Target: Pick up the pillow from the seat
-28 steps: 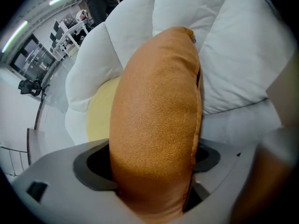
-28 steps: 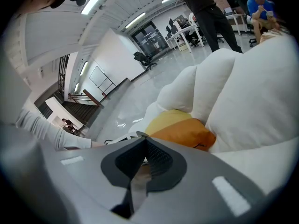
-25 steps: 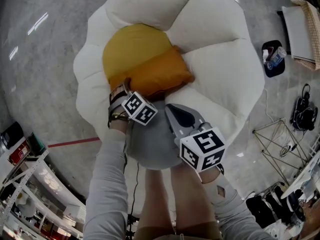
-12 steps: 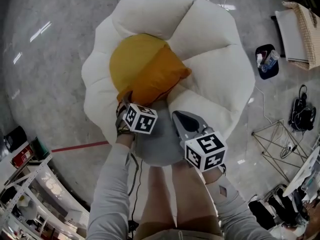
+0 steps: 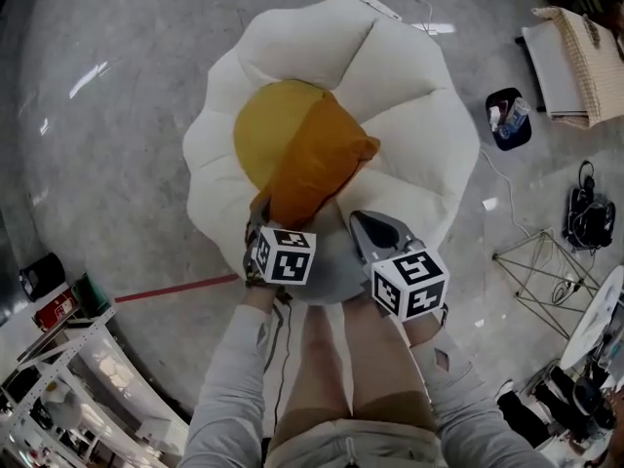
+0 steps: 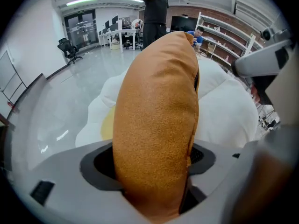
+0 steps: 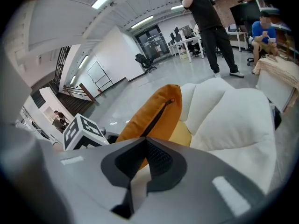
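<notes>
An orange pillow (image 5: pixel 317 159) stands on edge over the yellow centre (image 5: pixel 265 125) of a white flower-shaped seat (image 5: pixel 414 96). My left gripper (image 5: pixel 263 211) is shut on the pillow's near corner. In the left gripper view the pillow (image 6: pixel 159 106) fills the gap between both dark pads (image 6: pixel 96 164), squeezed and upright. My right gripper (image 5: pixel 369 224) hovers just right of the pillow over the seat's front petal, shut and holding nothing. In the right gripper view its jaws (image 7: pixel 138 164) meet, with the zipped side of the pillow (image 7: pixel 152 113) and the left gripper's marker cube (image 7: pixel 81 130) beyond them.
A red line (image 5: pixel 175 289) crosses the grey floor. Shelves (image 5: pixel 58 320) stand at the lower left, a dark bag with a bottle (image 5: pixel 509 120) and a wire stand (image 5: pixel 541 271) at the right. A person (image 7: pixel 210 27) stands beyond the seat; desks lie further back.
The pillow has tipped up from lying flat onto its edge and has been drawn towards me by the left gripper. Both grippers have come back from the seat together.
</notes>
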A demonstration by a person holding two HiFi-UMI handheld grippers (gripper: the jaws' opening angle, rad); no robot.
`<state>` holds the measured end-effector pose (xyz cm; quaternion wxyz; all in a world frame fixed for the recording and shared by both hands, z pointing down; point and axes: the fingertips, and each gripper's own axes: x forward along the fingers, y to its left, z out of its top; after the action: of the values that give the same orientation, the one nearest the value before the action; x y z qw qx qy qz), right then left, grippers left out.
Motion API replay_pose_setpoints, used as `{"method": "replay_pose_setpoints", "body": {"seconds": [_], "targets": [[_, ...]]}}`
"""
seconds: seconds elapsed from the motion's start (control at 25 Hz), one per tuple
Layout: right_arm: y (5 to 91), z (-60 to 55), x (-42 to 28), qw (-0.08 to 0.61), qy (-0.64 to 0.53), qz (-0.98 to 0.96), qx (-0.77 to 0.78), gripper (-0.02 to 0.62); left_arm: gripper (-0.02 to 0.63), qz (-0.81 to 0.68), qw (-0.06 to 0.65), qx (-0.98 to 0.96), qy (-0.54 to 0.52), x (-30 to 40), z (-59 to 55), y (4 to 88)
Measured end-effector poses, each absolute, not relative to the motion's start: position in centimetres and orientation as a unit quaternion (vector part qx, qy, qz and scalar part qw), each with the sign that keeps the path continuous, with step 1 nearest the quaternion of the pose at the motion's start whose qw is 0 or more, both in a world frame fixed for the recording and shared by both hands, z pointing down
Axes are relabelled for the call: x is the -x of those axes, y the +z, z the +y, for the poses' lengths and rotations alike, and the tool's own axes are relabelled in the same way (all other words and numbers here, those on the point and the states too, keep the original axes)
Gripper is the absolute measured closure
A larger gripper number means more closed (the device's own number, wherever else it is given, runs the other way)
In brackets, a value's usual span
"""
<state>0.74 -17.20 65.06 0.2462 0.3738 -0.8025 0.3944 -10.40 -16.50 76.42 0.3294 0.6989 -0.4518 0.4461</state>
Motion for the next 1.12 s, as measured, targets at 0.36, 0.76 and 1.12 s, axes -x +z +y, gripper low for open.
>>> {"method": "replay_pose_setpoints", "body": {"seconds": [0.36, 0.76, 1.12], "targets": [[59.9, -13.5, -0.8, 0.257, 0.377, -0.801, -0.389, 0.595, 0.230, -0.461, 0.324, -0.721, 0.404, 10.8, -13.2, 67.4], [54.1, -10.5, -0.6, 0.249, 0.346, -0.807, -0.408, 0.595, 0.230, -0.508, 0.343, -0.717, 0.330, 11.9, -10.7, 58.2], [49.4, -8.0, 0.2, 0.237, 0.315, -0.822, -0.410, 0.595, 0.229, -0.522, 0.340, -0.728, 0.287, 12.0, -7.0, 51.7]]}}
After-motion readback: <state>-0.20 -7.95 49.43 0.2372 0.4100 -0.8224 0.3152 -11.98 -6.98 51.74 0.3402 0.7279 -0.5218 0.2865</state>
